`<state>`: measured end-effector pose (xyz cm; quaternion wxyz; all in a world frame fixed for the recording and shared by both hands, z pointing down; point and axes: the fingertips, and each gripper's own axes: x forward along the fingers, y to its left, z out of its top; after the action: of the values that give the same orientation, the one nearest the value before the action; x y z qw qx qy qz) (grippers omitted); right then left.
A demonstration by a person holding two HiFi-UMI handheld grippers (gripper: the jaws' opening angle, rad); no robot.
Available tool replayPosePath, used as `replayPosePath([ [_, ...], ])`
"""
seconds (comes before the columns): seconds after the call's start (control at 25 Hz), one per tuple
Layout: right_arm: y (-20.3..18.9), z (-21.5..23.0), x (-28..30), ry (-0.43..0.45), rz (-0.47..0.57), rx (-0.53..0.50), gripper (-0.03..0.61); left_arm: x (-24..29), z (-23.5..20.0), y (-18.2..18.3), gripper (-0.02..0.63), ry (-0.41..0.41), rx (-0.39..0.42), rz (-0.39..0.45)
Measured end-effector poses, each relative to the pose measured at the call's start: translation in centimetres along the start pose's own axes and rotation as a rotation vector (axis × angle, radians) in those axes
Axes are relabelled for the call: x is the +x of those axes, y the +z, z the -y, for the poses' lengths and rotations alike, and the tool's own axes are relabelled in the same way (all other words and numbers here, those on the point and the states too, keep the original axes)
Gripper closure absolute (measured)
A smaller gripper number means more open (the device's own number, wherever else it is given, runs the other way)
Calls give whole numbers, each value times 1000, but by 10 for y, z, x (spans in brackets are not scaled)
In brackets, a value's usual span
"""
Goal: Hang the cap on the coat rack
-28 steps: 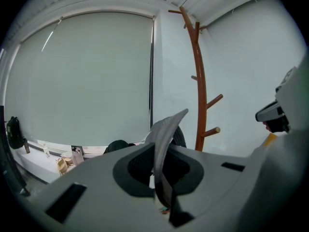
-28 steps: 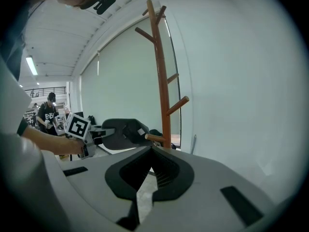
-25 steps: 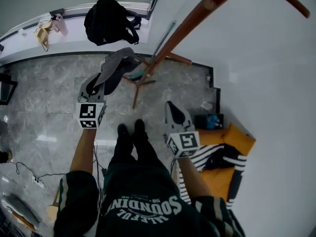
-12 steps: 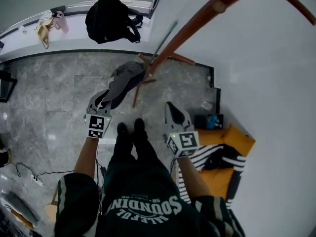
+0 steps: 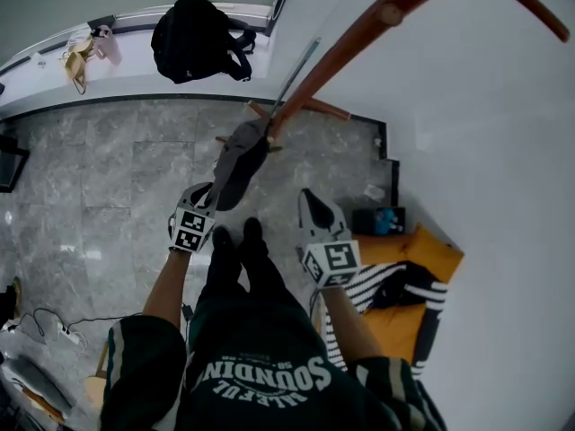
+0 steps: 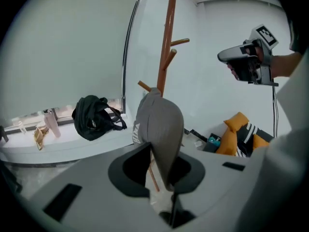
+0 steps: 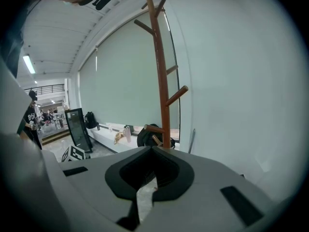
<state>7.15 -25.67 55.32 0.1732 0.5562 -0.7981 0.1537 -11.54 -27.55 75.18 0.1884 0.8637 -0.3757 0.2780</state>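
The grey cap [image 5: 238, 162] hangs from my left gripper [image 5: 211, 197], which is shut on its brim. In the left gripper view the cap [image 6: 159, 129] stands upright between the jaws, just in front of the brown wooden coat rack [image 6: 168, 47]. The rack's pole [image 5: 341, 52] slants up across the head view, with a peg [image 5: 389, 13] near the top. The cap sits close to the rack's foot in that view, and I cannot tell if they touch. My right gripper [image 5: 314, 205] is shut and holds nothing; it faces the rack [image 7: 161, 81] from the right.
A black backpack [image 5: 199, 36] lies on the white ledge [image 5: 135, 61] at the back. An orange cushion [image 5: 436, 259] with a striped cloth [image 5: 382, 285] sits by the white wall on the right. Cables [image 5: 45, 317] trail on the grey marble floor at the left.
My left gripper has carried the cap rightward and nearer to my feet, toward the rack's pole. The right gripper has stayed where it was.
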Motion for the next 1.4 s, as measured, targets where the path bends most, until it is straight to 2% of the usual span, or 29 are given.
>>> replayPosePath([
  [0.12,-2,3,-2,-6,-4,5,580,4,0,-14,575,9,-24,-41],
  [0.36,-10,7,-6,-13,-18,17,580,17,-28,-48,575,130,-71,-146],
  [0.52,-16,11,-7,-21,-29,18,580,33,-36,-58,575,130,-108,-213],
  [0.68,-26,9,-12,-30,-47,25,580,48,-43,-68,575,145,-172,-245],
  [0.92,-34,17,-17,-42,-75,22,580,62,-42,-77,574,139,-225,-254],
  [1.04,-35,14,-16,-36,-77,24,580,54,-42,-88,561,136,-262,-263],
  [1.2,-36,3,-12,-18,-77,23,580,33,-49,-94,558,161,-268,-263],
  [1.36,-30,-7,-5,-2,-58,19,580,14,-56,-71,564,172,-238,-182],
  [1.4,-28,-8,-4,-2,-50,22,580,8,-55,-59,593,169,-226,-147],
])
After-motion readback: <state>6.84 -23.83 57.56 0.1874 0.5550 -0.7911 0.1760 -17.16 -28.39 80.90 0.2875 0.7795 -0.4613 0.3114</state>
